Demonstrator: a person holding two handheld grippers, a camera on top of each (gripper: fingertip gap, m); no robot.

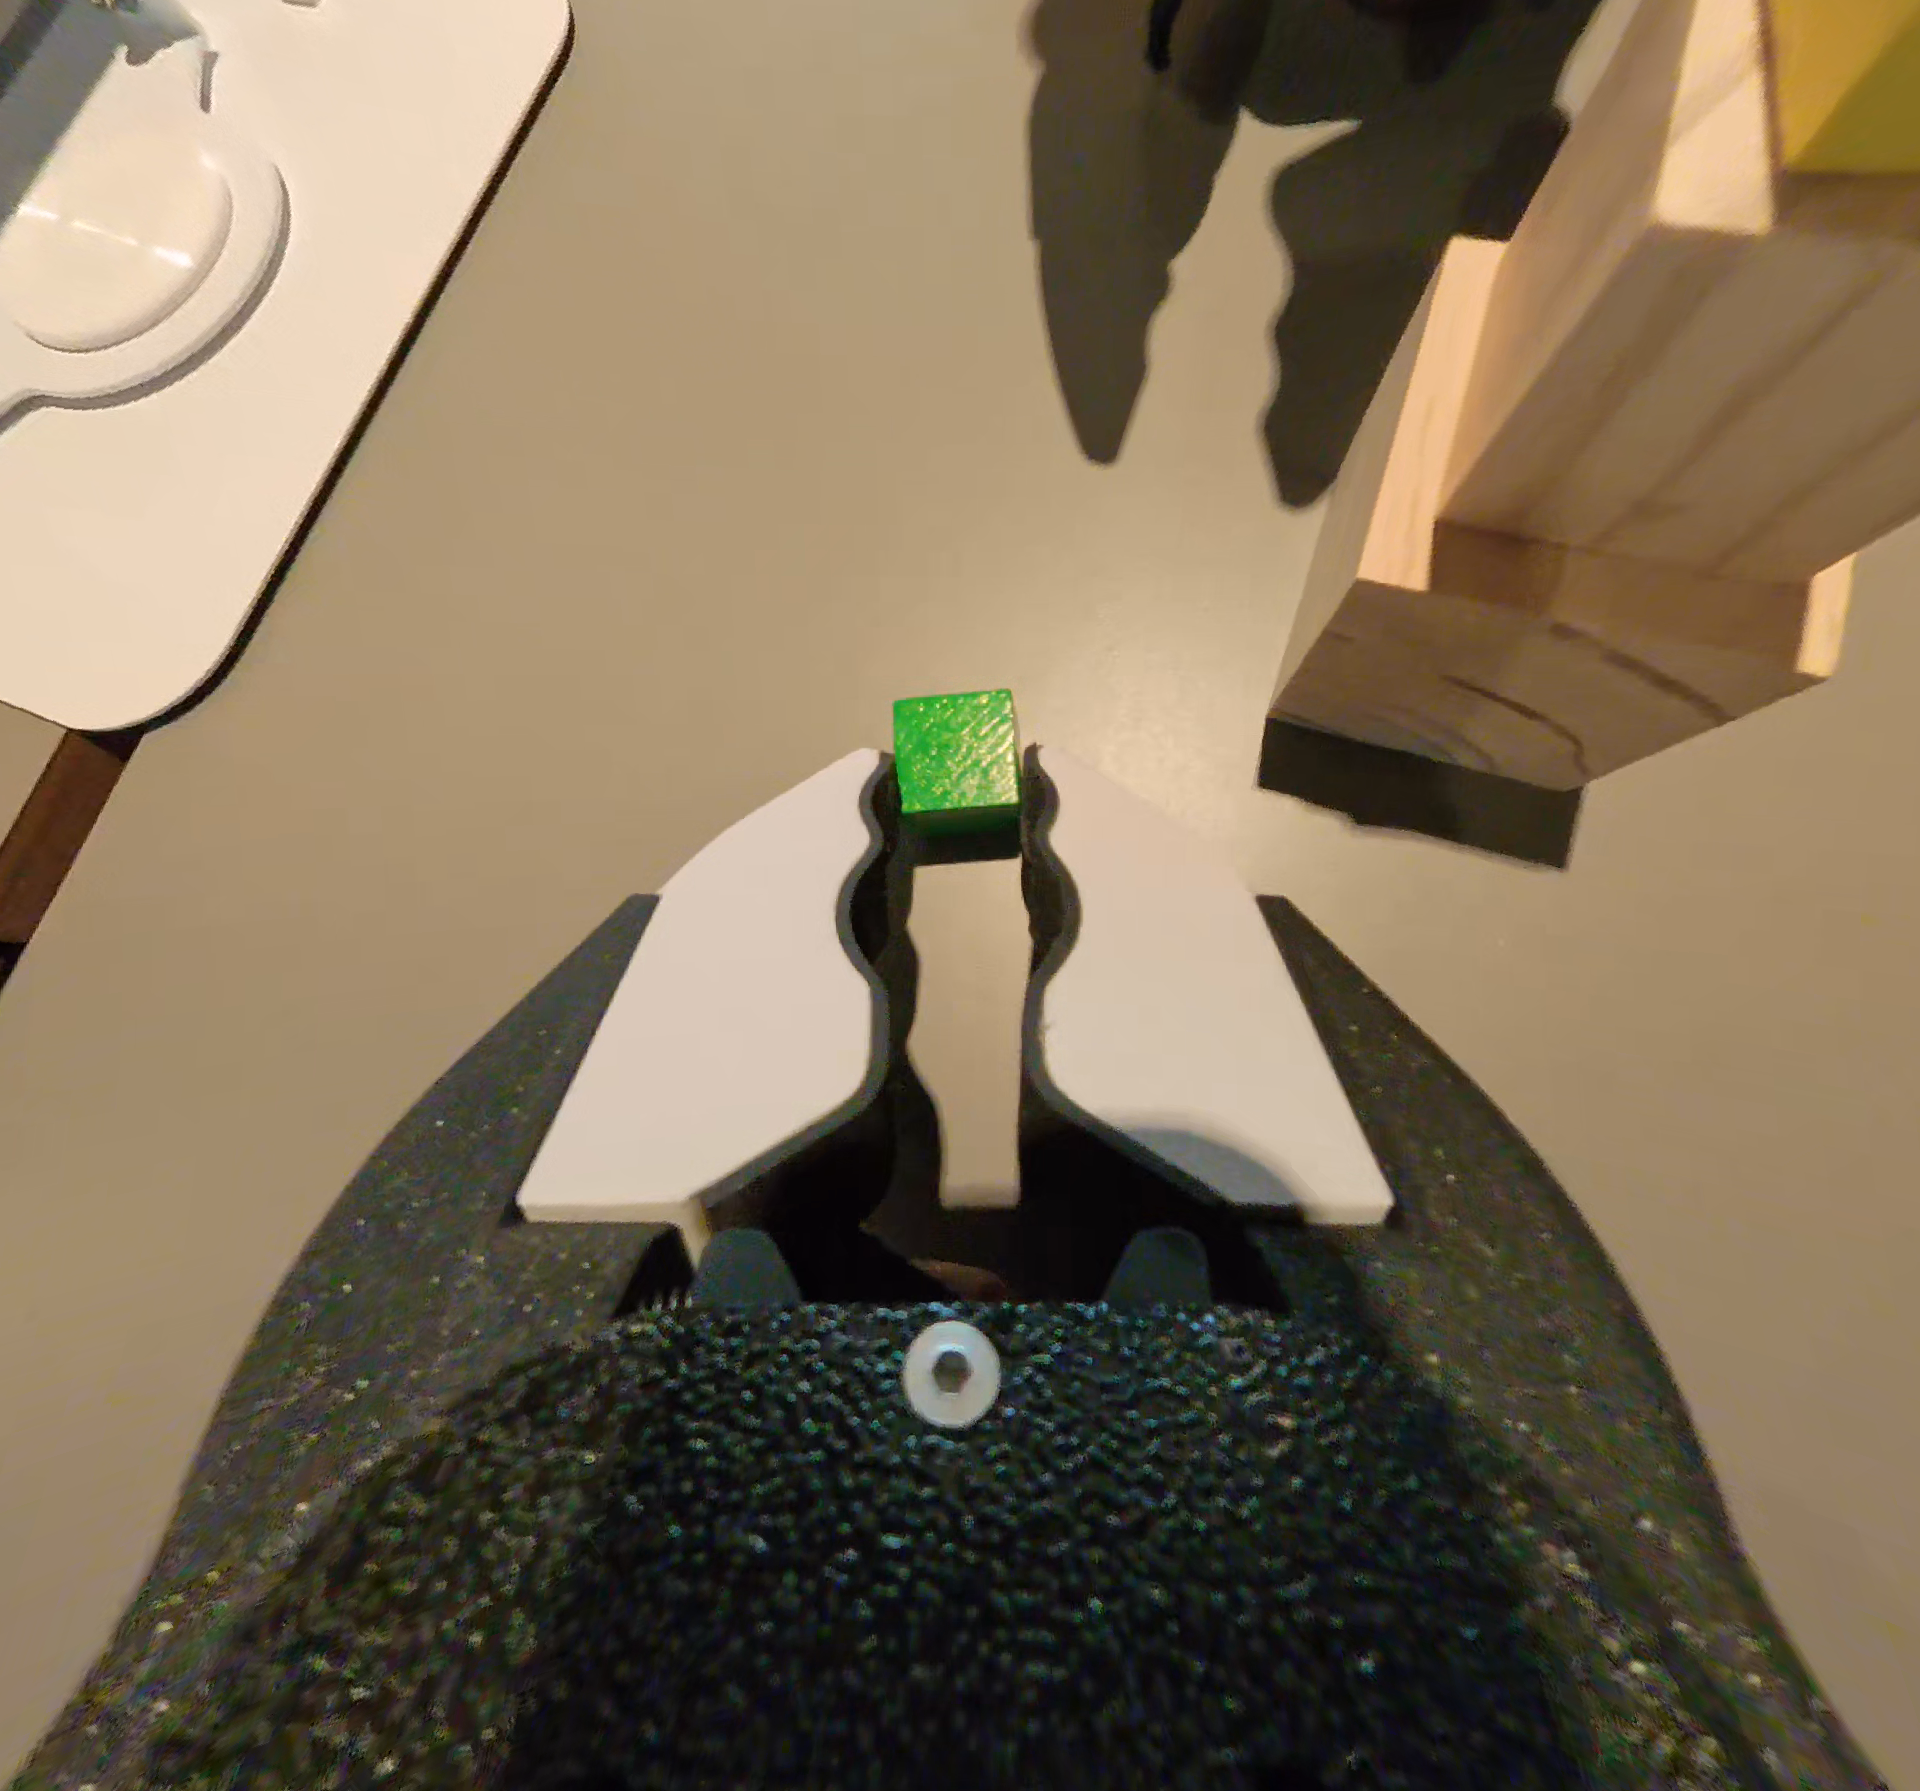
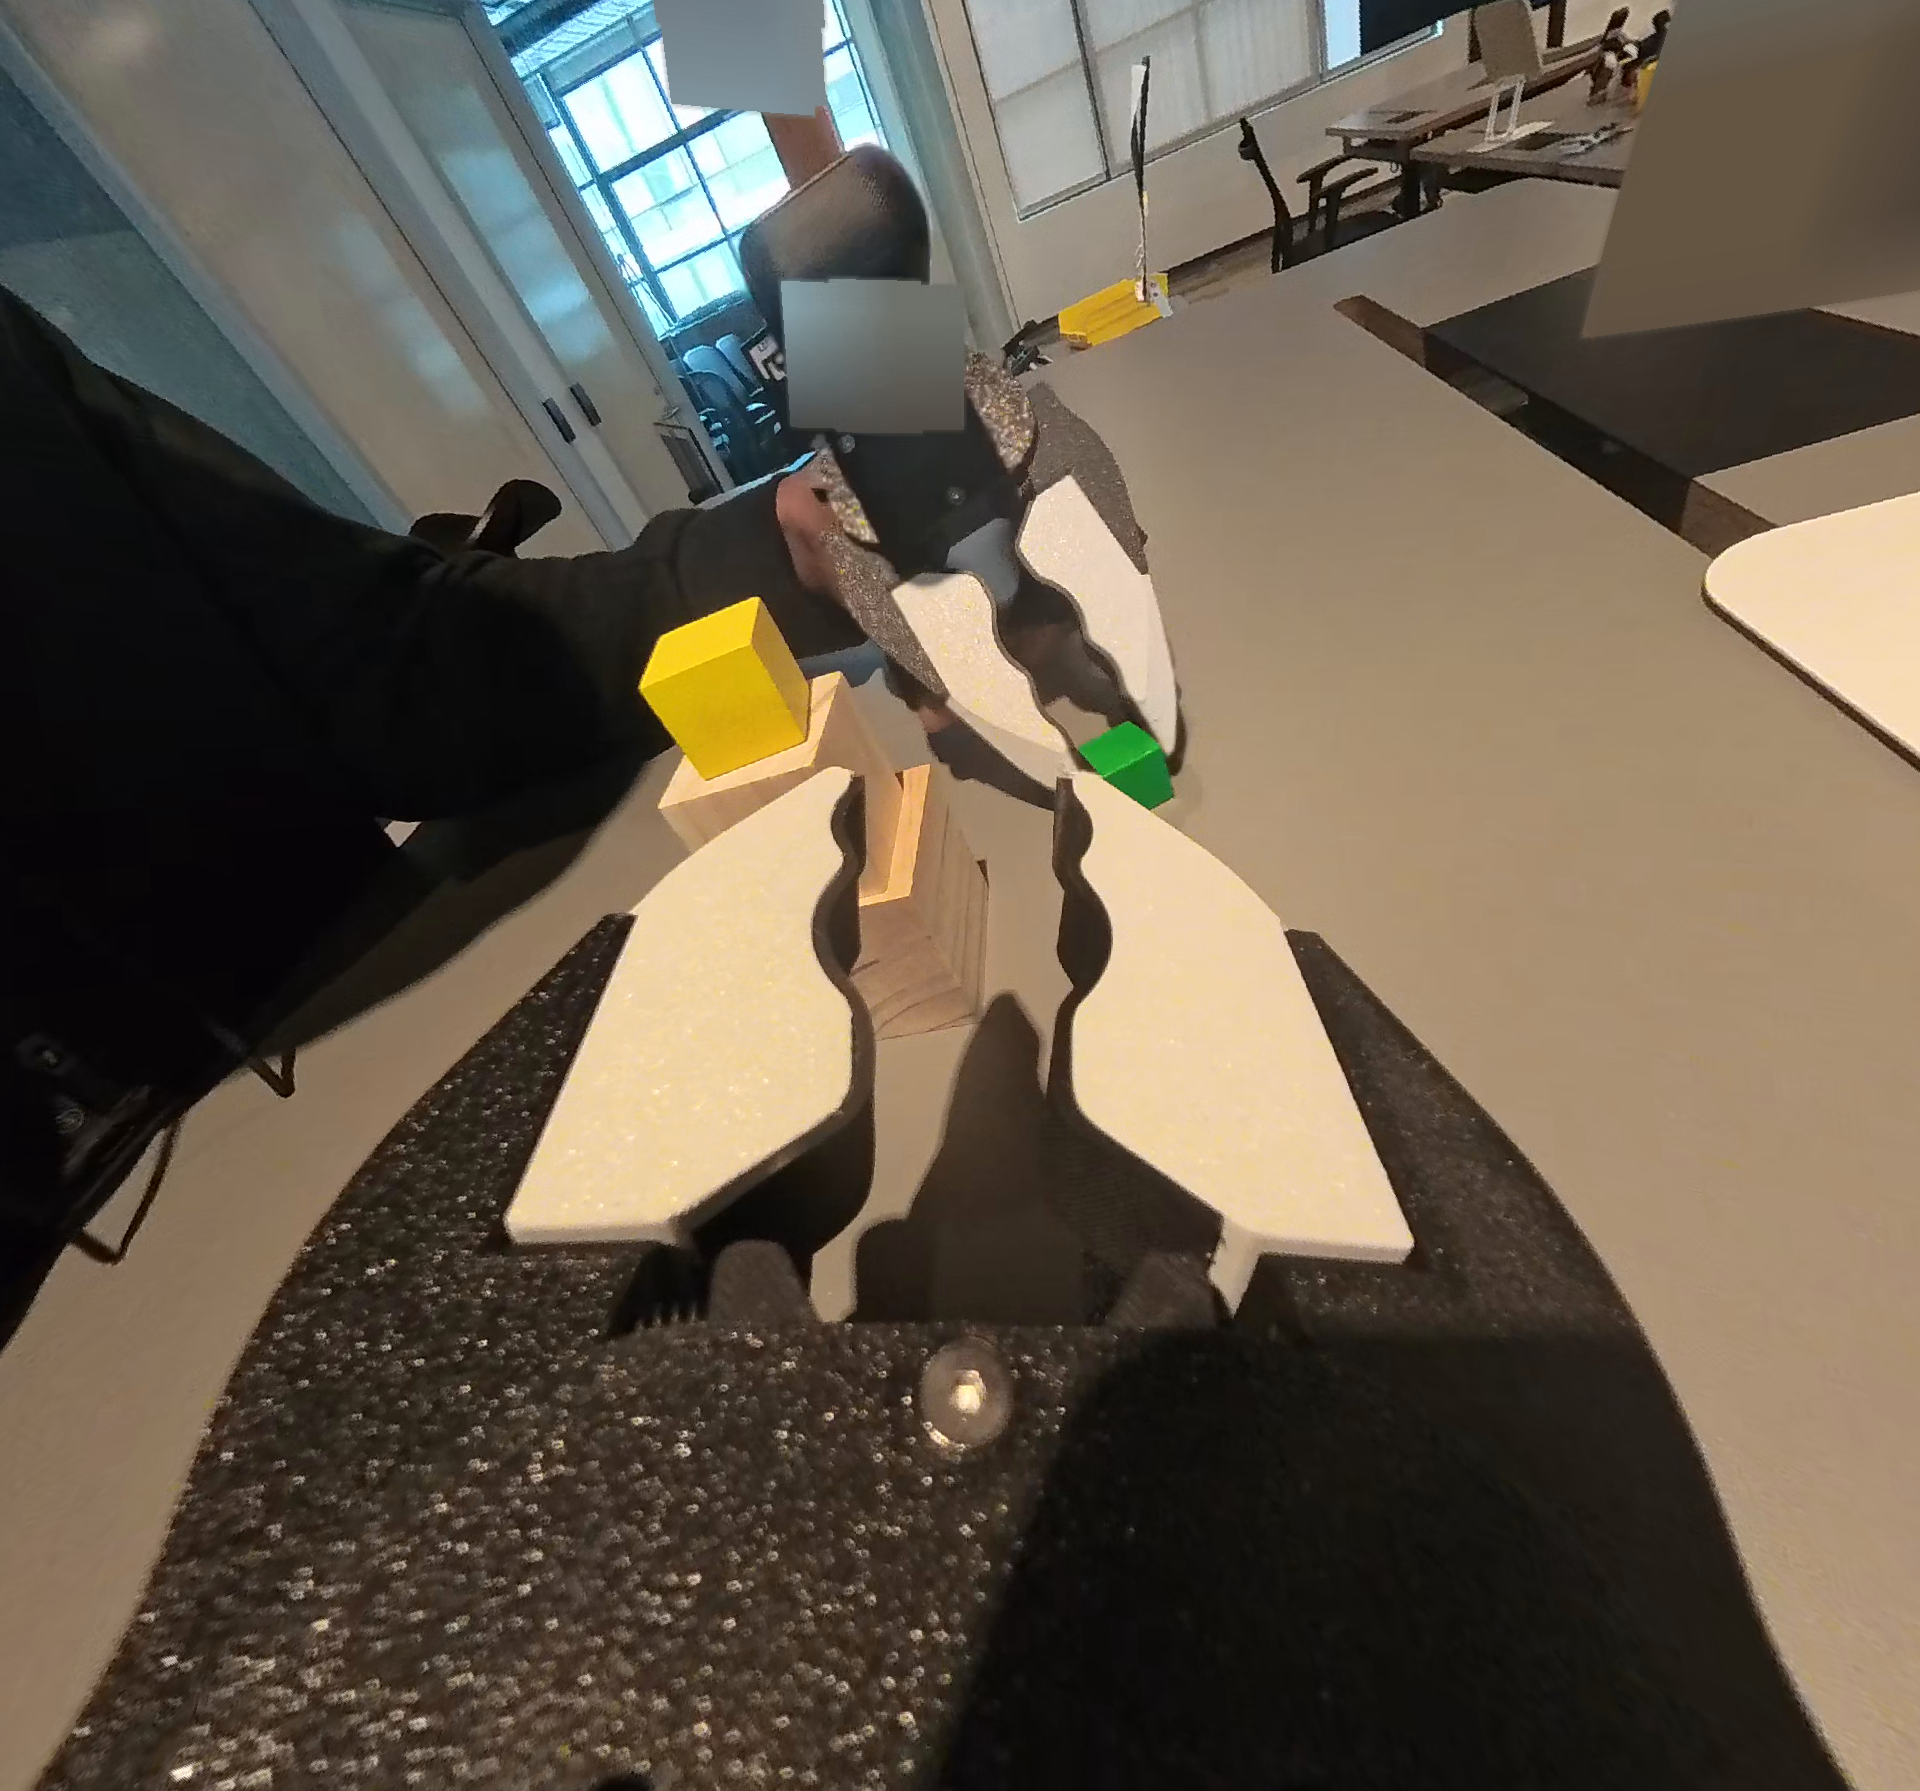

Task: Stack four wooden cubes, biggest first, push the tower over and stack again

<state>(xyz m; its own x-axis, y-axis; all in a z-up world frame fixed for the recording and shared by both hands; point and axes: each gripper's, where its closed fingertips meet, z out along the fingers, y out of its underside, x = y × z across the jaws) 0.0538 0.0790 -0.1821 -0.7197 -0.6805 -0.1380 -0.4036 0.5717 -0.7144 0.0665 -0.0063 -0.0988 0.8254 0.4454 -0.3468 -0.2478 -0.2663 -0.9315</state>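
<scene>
The left gripper (image 1: 958, 777) has its jaws clenched on the green cube (image 1: 956, 752), which sits at their tips on the desk (image 1: 727, 391). Bare desk lies ahead; a white board (image 1: 312, 339) lies far left. Right of the jaws stands a tower (image 1: 1621, 453) of two wooden cubes under a yellow cube (image 2: 724, 687). The right gripper (image 2: 956, 791) hangs released before the tower.

No text, label, brand, number or sign can be read in either view
</scene>
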